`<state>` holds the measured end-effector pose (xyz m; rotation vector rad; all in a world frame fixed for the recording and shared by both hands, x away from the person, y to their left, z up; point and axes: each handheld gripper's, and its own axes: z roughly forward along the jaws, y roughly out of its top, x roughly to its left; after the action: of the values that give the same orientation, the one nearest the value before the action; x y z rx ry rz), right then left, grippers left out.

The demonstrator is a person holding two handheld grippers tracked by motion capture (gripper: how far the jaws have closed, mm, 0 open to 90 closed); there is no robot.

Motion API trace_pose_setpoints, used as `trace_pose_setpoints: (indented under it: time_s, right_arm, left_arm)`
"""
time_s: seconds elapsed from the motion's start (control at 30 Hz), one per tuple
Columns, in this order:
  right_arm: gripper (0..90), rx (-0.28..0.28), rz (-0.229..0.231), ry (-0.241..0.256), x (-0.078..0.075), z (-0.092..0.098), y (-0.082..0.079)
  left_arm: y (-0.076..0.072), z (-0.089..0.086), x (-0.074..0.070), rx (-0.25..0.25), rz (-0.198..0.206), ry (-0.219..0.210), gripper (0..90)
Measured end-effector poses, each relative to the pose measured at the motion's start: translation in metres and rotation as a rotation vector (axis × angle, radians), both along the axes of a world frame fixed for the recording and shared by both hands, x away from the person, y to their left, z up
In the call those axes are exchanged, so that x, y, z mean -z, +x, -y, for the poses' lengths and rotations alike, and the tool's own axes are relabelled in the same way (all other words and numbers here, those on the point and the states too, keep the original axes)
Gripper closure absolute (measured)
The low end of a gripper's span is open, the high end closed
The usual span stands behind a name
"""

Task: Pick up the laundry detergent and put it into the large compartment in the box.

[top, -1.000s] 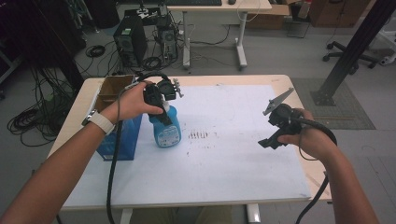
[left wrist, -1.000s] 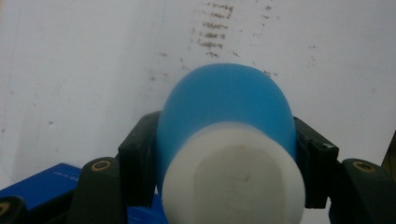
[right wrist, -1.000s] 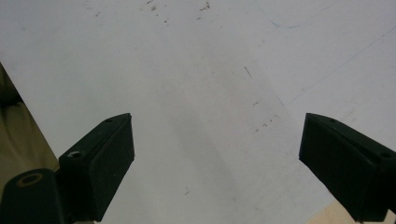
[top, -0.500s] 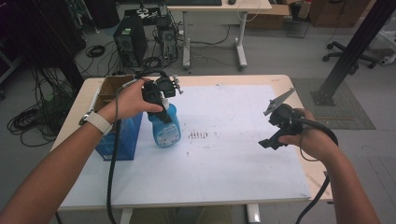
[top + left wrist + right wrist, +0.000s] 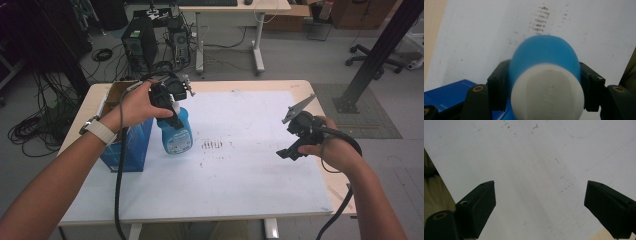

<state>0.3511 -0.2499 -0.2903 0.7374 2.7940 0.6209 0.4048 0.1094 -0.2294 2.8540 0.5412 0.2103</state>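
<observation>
— What's the left claw [image 5: 541, 85] doing with that blue spray bottle [image 5: 176, 132]?

— It's pinching it high up, just under the white cap [image 5: 547, 92]. In the left gripper view the two black jaws are pressing against the blue shoulder from either side. The bottle is standing upright at the left part of the bench [image 5: 240, 195], on the white sheet [image 5: 250, 165], just beside a blue box [image 5: 125, 147].

— Is it lifted, or is it resting on the sheet?

— I can't quite tell from here; its base is looking as if it's touching the sheet or barely above it.

— And the other hand?

— The right claw [image 5: 290, 145] is hovering over the right side of the sheet, well apart from the bottle. Its jaws are spread wide with nothing between them; the right gripper view is showing bare sheet under them.

— So which step are we watching?

— I'd judge it's the grasp on the bottle, with the carrying not yet begun. There's a patch of dark smudges [image 5: 212, 145] near the bottle on the sheet, which may be what the spray is for.

— What does the next move need?

— I'd say a straight lift, keeping the bottle upright and the squeeze firm, since that rounded shoulder could slip, and clearing the box edge alongside.
</observation>
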Motion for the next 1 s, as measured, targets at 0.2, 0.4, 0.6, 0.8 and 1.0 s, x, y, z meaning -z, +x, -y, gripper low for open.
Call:
trace_pose_setpoints:
  time_s: [0.2, 0.4, 0.6, 0.8, 1.0]
  right_arm:
    - [10.4, -0.001, 0.003, 0.004, -0.001, 0.001, -0.001]
    - [10.4, -0.002, 0.010, 0.006, -0.002, 0.002, -0.003]
    - [10.4, -0.003, 0.017, 0.011, -0.004, 0.003, -0.004]
    - [10.4, -0.003, 0.021, 0.013, -0.003, 0.005, -0.006]
    - [10.4, -0.001, 0.020, 0.012, -0.003, 0.006, -0.007]
  left_arm:
    - [-0.005, 0.001, -0.007, -0.013, -0.001, -0.009, 37.3]
    - [-0.009, 0.004, -0.015, -0.022, 0.005, -0.007, 37.3]
    - [-0.012, 0.006, -0.023, -0.050, 0.010, -0.010, 37.3]
    - [-0.015, 0.006, -0.030, -0.080, 0.011, -0.017, 37.3]
    - [-0.019, 0.005, -0.038, -0.104, 0.014, -0.027, 37.3]
